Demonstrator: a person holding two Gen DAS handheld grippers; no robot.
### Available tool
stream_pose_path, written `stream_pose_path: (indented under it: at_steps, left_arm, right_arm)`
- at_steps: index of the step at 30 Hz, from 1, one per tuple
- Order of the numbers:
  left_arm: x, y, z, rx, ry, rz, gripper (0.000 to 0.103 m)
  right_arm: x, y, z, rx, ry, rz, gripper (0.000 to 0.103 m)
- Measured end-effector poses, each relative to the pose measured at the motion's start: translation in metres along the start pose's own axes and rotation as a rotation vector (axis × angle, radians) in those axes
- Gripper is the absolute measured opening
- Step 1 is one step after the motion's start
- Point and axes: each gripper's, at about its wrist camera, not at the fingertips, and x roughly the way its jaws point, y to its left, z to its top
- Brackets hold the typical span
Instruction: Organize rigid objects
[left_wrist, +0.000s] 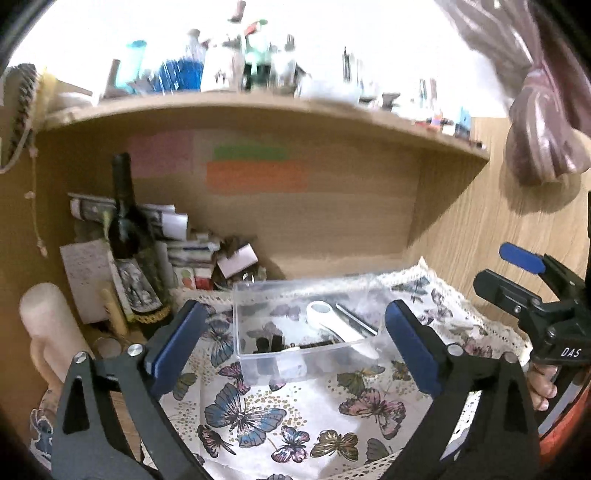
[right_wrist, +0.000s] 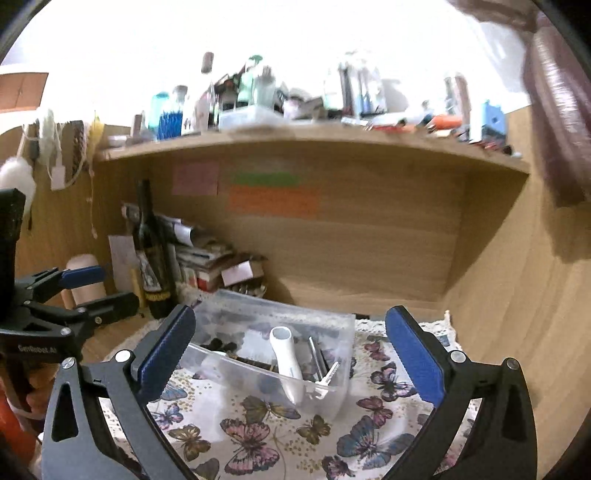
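Note:
A clear plastic box (left_wrist: 258, 363) stands on a butterfly-print cloth (left_wrist: 295, 417) in a wooden desk nook. It holds a white handheld device (left_wrist: 332, 321), a thin metal tool (left_wrist: 356, 319) and small dark items (left_wrist: 269, 343). In the right wrist view the box (right_wrist: 334, 393) also shows the white device (right_wrist: 286, 358) and keys (right_wrist: 327, 380). My left gripper (left_wrist: 295, 347) is open and empty, just in front of the box. My right gripper (right_wrist: 291, 354) is open and empty, also facing the box. Each gripper shows at the edge of the other's view.
A dark wine bottle (left_wrist: 129, 236) stands at the left with stacked boxes and papers (left_wrist: 192, 254) behind it. A cream candle (left_wrist: 48, 325) stands at far left. The shelf above (left_wrist: 258, 103) is crowded with bottles. A wooden side wall (right_wrist: 517, 295) closes the right.

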Motion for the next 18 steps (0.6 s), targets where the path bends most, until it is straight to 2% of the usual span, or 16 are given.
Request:
stream_pose_path:
  at_steps: [6, 18]
  left_arm:
    - [-0.023, -0.008, -0.001, 0.017, -0.063, 0.017, 0.103]
    - [-0.024, -0.013, -0.003, 0.044, -0.082, 0.025, 0.103]
  right_arm:
    - [-0.015, -0.003, -0.004, 0.029, -0.019, 0.011, 0.103]
    - [-0.020, 0.000, -0.007, 0.029, -0.034, 0.016, 0.103]
